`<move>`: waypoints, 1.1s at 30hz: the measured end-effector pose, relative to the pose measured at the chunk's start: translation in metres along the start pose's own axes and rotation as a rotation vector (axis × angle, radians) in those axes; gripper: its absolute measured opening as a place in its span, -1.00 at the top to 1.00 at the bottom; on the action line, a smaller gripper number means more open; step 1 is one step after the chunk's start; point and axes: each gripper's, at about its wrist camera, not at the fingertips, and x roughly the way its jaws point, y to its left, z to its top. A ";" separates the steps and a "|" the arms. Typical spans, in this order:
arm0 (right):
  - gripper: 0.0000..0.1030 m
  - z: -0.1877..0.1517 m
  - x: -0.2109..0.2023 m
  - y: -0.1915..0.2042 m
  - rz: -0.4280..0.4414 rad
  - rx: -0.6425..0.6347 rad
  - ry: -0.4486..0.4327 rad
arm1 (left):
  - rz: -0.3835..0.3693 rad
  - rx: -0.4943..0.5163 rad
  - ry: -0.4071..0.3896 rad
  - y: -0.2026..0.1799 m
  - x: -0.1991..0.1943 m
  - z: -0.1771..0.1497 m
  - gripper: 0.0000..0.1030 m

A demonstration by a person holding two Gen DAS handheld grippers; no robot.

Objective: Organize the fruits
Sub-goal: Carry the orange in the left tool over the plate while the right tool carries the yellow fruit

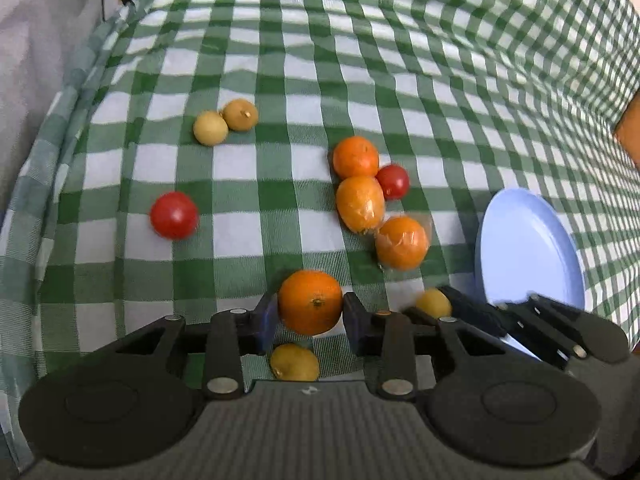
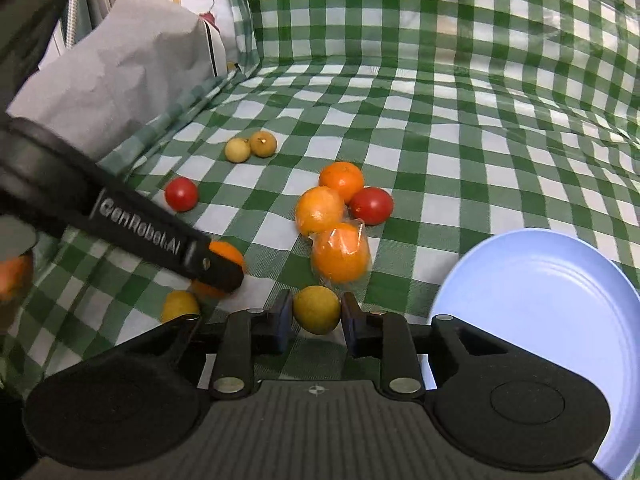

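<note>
My left gripper (image 1: pixel 310 308) is shut on an orange mandarin (image 1: pixel 310 302); it also shows in the right wrist view (image 2: pixel 224 258). My right gripper (image 2: pixel 316 314) is shut on a small yellow fruit (image 2: pixel 317 309), seen beside the left gripper (image 1: pixel 434 303). A blue plate (image 2: pixel 560 288) lies at the right, also in the left wrist view (image 1: pixel 528 252). On the checked cloth lie three oranges (image 1: pixel 360 202), two in plastic wrap, two red tomatoes (image 1: pixel 174 215) (image 1: pixel 393 181), two yellow-brown fruits (image 1: pixel 224 122) and one more yellow fruit (image 1: pixel 295 362).
The green-white checked cloth (image 2: pixel 460 140) covers the table and rises as a back wall. A crumpled grey paper bag (image 2: pixel 120 72) stands at the left edge. An orange-brown object (image 1: pixel 630 128) shows at the far right.
</note>
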 end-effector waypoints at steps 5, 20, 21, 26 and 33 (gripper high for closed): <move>0.47 0.009 -0.041 -0.010 0.007 0.003 -0.082 | -0.002 -0.010 -0.076 0.000 -0.019 -0.001 0.26; 0.48 -0.004 -0.100 -0.114 -0.232 0.161 -0.186 | -0.029 0.212 -0.312 -0.099 -0.048 -0.025 0.26; 0.48 -0.004 -0.101 -0.117 -0.247 0.156 -0.184 | -0.029 0.227 -0.323 -0.105 -0.047 -0.024 0.26; 0.48 -0.011 -0.098 -0.121 -0.300 0.124 -0.146 | -0.037 0.278 -0.329 -0.126 -0.035 -0.027 0.26; 0.48 -0.013 -0.104 -0.128 -0.335 0.140 -0.139 | -0.070 0.338 -0.341 -0.142 -0.030 -0.029 0.26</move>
